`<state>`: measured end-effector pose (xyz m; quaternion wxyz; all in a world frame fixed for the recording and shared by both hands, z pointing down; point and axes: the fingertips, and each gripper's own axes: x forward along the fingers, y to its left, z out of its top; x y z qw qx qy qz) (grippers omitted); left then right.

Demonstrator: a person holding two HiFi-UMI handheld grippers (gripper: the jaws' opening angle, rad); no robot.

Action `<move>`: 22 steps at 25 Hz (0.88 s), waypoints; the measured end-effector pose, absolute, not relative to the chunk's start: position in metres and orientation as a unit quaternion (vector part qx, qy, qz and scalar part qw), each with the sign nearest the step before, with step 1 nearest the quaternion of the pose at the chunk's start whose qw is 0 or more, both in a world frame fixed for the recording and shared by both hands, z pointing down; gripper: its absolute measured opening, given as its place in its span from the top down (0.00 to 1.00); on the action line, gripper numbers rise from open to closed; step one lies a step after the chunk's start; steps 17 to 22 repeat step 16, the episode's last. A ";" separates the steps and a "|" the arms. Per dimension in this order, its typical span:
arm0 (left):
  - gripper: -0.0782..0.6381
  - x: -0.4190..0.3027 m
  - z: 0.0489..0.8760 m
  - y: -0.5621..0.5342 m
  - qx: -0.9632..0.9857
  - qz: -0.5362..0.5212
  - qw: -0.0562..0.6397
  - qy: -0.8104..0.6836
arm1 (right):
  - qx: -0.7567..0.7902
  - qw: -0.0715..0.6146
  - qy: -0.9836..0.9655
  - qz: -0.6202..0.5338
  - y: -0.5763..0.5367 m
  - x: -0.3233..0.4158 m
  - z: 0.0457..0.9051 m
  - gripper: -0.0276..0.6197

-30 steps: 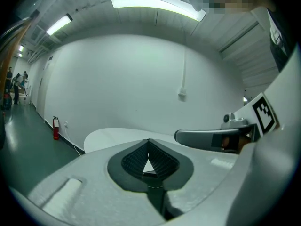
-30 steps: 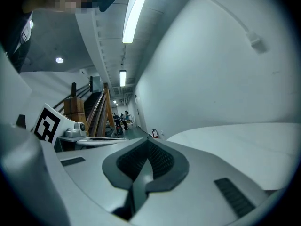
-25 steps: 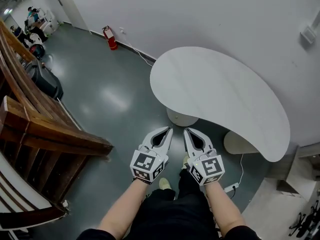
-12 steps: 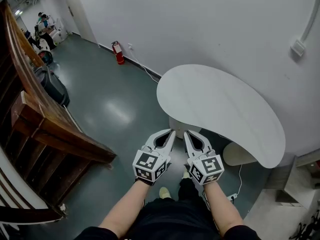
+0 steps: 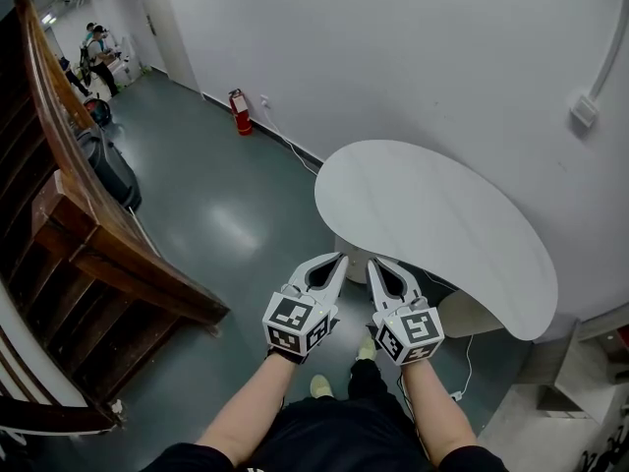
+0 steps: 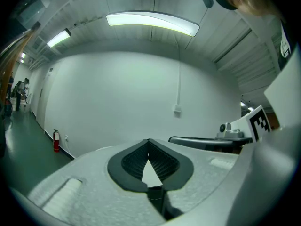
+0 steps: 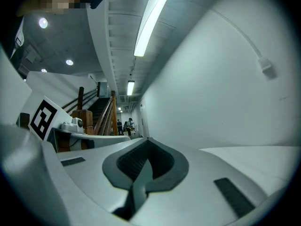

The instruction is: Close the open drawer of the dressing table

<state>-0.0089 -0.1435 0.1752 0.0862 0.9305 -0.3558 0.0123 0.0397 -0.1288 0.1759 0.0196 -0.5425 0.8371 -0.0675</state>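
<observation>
Closed and empty: left gripper, right gripper. The dressing table lies just ahead, its near edge closer to the right gripper. The drawer is unseen, probably under that edge.

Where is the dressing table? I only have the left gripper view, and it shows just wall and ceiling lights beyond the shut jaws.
Observer: In the head view a white curved tabletop stands against the wall. It is ahead of the left gripper and the right gripper, which are held side by side over the floor.
Operator: Is there an open drawer on it?
Observer: No drawer shows in any view. Under the tabletop the head view shows only two round white bases.
</observation>
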 end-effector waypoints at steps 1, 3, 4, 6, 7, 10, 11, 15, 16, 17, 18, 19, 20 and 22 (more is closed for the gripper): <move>0.88 -0.009 0.174 -0.143 0.931 0.012 0.085 -0.356 | -0.542 0.019 0.837 -0.067 -0.129 0.039 0.175 0.94; 0.88 -0.011 0.173 -0.144 0.930 0.011 0.085 -0.356 | -0.542 0.019 0.837 -0.065 -0.129 0.037 0.174 0.94; 0.88 -0.012 0.172 -0.144 0.930 0.010 0.085 -0.357 | -0.542 0.019 0.837 -0.065 -0.129 0.036 0.173 0.94; 0.88 -0.013 0.172 -0.144 0.930 0.010 0.084 -0.357 | -0.542 0.019 0.838 -0.064 -0.129 0.035 0.173 0.94; 0.88 -0.013 0.172 -0.144 0.930 0.010 0.084 -0.357 | -0.542 0.019 0.838 -0.064 -0.128 0.034 0.173 0.94; 0.88 -0.014 0.171 -0.141 0.931 0.011 0.082 -0.356 | -0.541 0.020 0.838 -0.063 -0.126 0.033 0.172 0.94; 0.88 -0.014 0.171 -0.140 0.931 0.011 0.082 -0.356 | -0.541 0.020 0.838 -0.063 -0.125 0.032 0.172 0.94; 0.88 -0.013 0.172 -0.143 0.931 0.013 0.081 -0.357 | -0.539 0.019 0.840 -0.063 -0.127 0.034 0.172 0.94; 0.88 -0.012 0.172 -0.144 0.930 0.013 0.081 -0.357 | -0.539 0.018 0.840 -0.063 -0.127 0.034 0.172 0.94; 0.88 -0.012 0.172 -0.144 0.930 0.013 0.081 -0.357 | -0.539 0.018 0.840 -0.063 -0.127 0.034 0.172 0.94; 0.88 -0.012 0.172 -0.144 0.930 0.013 0.081 -0.357 | -0.539 0.018 0.840 -0.063 -0.127 0.034 0.172 0.94; 0.88 -0.012 0.172 -0.144 0.930 0.013 0.081 -0.357 | -0.539 0.018 0.840 -0.063 -0.127 0.034 0.172 0.94; 0.88 -0.012 0.172 -0.144 0.930 0.013 0.081 -0.357 | -0.539 0.018 0.840 -0.063 -0.127 0.034 0.172 0.94; 0.88 -0.012 0.172 -0.144 0.930 0.013 0.081 -0.357 | -0.539 0.018 0.840 -0.063 -0.127 0.034 0.172 0.94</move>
